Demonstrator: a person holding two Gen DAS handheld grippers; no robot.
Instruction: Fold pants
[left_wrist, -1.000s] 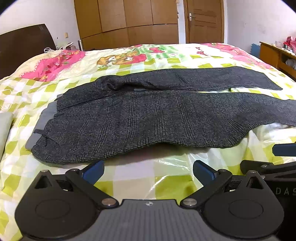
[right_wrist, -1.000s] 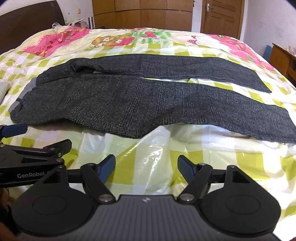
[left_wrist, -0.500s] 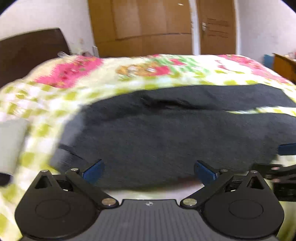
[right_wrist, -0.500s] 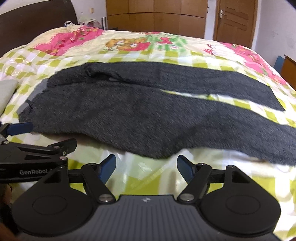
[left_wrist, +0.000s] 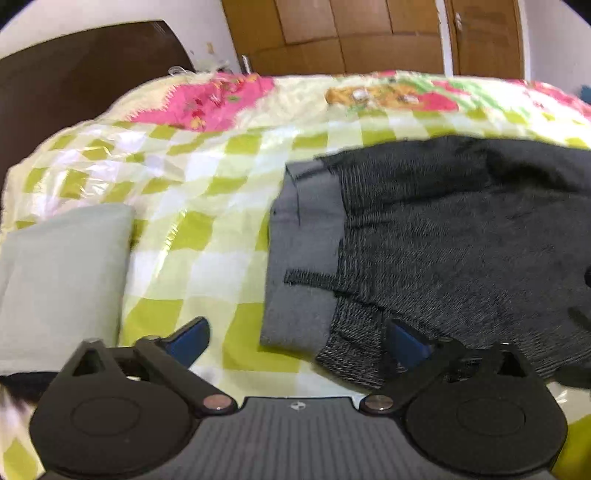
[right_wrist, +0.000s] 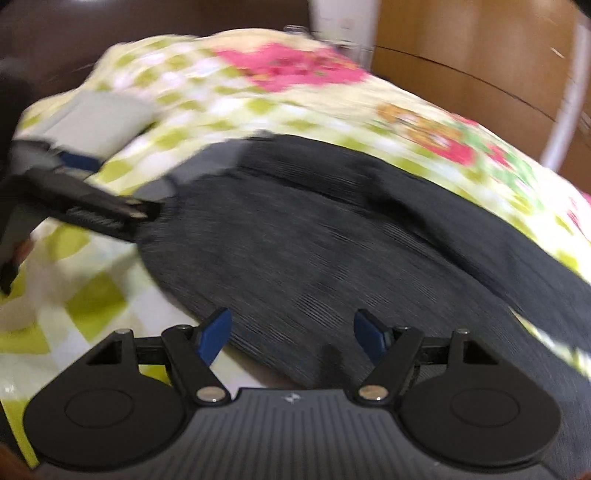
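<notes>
Dark grey checked pants (left_wrist: 461, 236) lie flat on the bed, with the lighter grey waistband (left_wrist: 299, 251) at their left end. My left gripper (left_wrist: 295, 339) is open just in front of the waistband's near corner, its right finger over the fabric edge. My right gripper (right_wrist: 291, 332) is open low over the near edge of the pants (right_wrist: 332, 251), a little right of the waist. The left gripper also shows in the right wrist view (right_wrist: 85, 199), at the waist end. The leg ends are out of view.
The bed (left_wrist: 207, 177) has a shiny green-and-white checked cover with pink flowers. A pale grey folded cloth (left_wrist: 62, 269) lies left of the pants. A dark headboard (left_wrist: 85, 74) and wooden wardrobe doors (left_wrist: 369, 33) stand behind.
Both grippers have swung left and forward toward the waist end of the pants. The waistband now fills the left view. Both stay open and the pants have not moved.
</notes>
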